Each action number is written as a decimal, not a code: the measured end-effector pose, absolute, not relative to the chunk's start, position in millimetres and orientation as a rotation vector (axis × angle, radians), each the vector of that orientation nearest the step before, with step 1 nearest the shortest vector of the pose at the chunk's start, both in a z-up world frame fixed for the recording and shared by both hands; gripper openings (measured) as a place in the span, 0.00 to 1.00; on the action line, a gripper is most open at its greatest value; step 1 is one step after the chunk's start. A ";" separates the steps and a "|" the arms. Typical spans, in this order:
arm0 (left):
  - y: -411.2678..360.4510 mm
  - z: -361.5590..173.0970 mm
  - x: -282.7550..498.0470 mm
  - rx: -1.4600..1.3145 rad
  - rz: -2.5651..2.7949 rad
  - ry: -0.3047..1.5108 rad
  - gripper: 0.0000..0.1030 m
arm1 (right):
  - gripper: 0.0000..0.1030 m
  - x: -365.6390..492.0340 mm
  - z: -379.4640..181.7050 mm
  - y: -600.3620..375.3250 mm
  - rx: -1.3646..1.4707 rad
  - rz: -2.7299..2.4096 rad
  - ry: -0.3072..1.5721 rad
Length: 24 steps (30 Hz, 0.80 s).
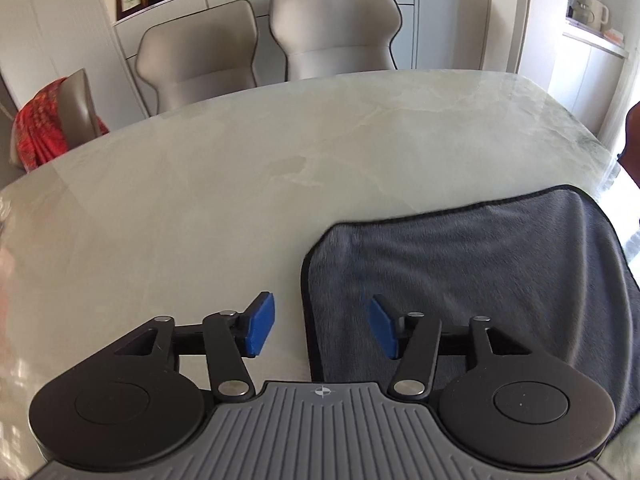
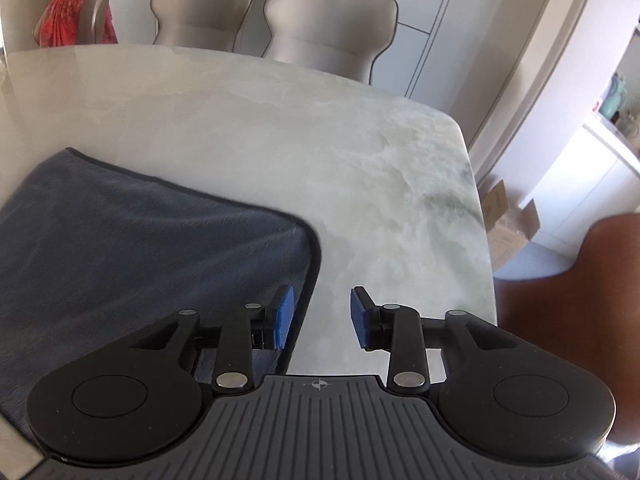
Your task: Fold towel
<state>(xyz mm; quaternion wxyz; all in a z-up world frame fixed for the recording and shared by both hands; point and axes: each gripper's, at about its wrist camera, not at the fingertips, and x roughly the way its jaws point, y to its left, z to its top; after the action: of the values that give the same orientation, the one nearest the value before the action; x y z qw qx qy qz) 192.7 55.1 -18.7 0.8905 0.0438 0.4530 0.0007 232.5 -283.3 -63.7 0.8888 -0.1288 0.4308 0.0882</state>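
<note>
A dark grey towel [image 1: 472,276] with a black hem lies flat on the pale marble table [image 1: 240,168]. My left gripper [image 1: 320,326] is open and empty, hovering over the towel's left edge, with its right pad above the cloth and its left pad above bare table. In the right wrist view the towel [image 2: 140,248] lies at the left. My right gripper [image 2: 320,318] is open and empty over the towel's right edge, with its left pad above the cloth. The towel's near edge is hidden under both grippers.
Two beige chairs [image 1: 264,40] stand at the table's far side, and a chair with a red cloth [image 1: 44,128] stands at the far left. A brown chair [image 2: 576,280] stands beyond the table's right edge [image 2: 484,240]. Cabinets line the back wall.
</note>
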 end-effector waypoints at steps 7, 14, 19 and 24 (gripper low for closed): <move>53.6 -49.6 127.9 -0.005 0.001 1.054 0.59 | 0.36 157.3 -84.3 -301.1 -0.117 0.161 0.994; 59.1 -65.4 111.6 -0.055 0.036 1.102 0.59 | 0.36 125.3 -104.9 -318.6 -0.002 0.090 1.060; 50.9 -72.3 112.4 -0.055 0.021 1.118 0.60 | 0.42 127.8 -110.5 -311.7 -0.006 0.097 1.066; 39.7 -74.8 114.3 0.016 0.034 1.115 0.67 | 0.41 129.2 -112.0 -297.1 -0.097 0.125 1.061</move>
<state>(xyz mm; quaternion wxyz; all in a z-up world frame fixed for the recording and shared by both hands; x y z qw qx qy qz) 114.3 39.7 -74.8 0.8483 0.0076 0.5292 0.0161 129.2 -297.1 -112.0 0.8597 -0.0461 0.5052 0.0595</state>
